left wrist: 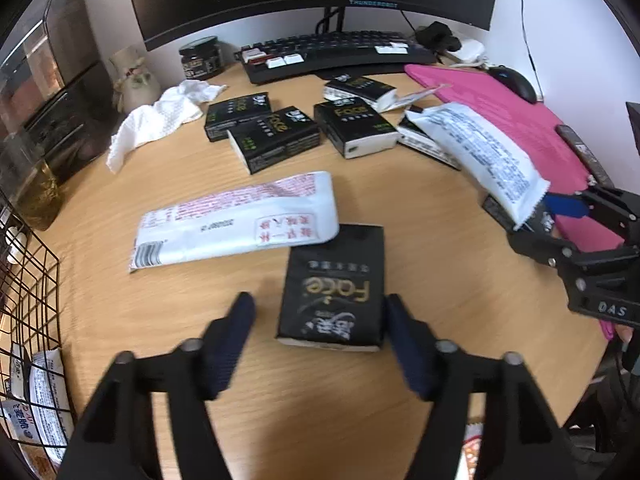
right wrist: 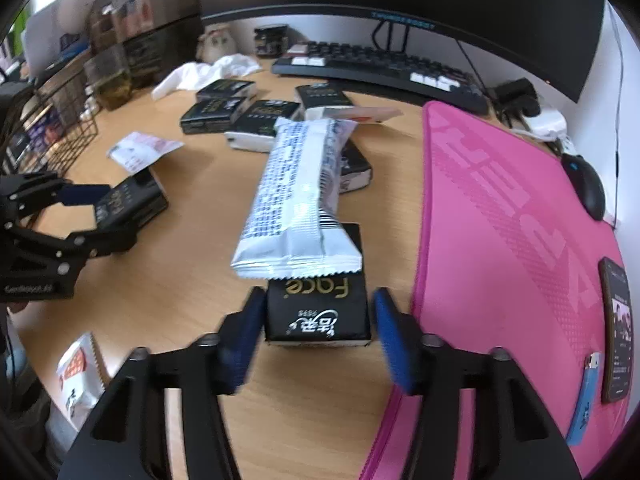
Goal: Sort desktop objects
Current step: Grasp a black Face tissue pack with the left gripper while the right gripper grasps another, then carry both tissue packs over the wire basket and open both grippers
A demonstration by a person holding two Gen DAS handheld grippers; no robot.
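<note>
Both pairs of fingers stood apart. The left gripper (left wrist: 320,344) straddled a black tissue pack (left wrist: 334,286) lying flat on the wooden desk (left wrist: 420,248) near its front edge; the right-hand pad appeared to touch the pack's side, the other stood clear of it. That pack's long axis ran from front to back of the desk, its "Face" lettering upside down toward the camera. Across its far end lay a white sachet with red print (left wrist: 236,220), its long axis running side to side.

The right gripper (right wrist: 318,334) bracketed a second black tissue pack (right wrist: 318,314) just beside the left edge of the pink mat (right wrist: 516,216), neither pad clearly pressing it. This one also pointed front to back. A white snack wrapper with blue print (right wrist: 300,196) rested on its far end, pointing toward the keyboard (right wrist: 384,68).

Counted from the left wrist view, five more black packs clustered near the back of the desk, one of them largely under the blue-printed wrapper. Two white sachets lay on the desk. One jar (left wrist: 201,57), one crumpled white cloth (left wrist: 160,118), one mouse (left wrist: 516,82) and one wire basket (left wrist: 28,300) were also visible.
</note>
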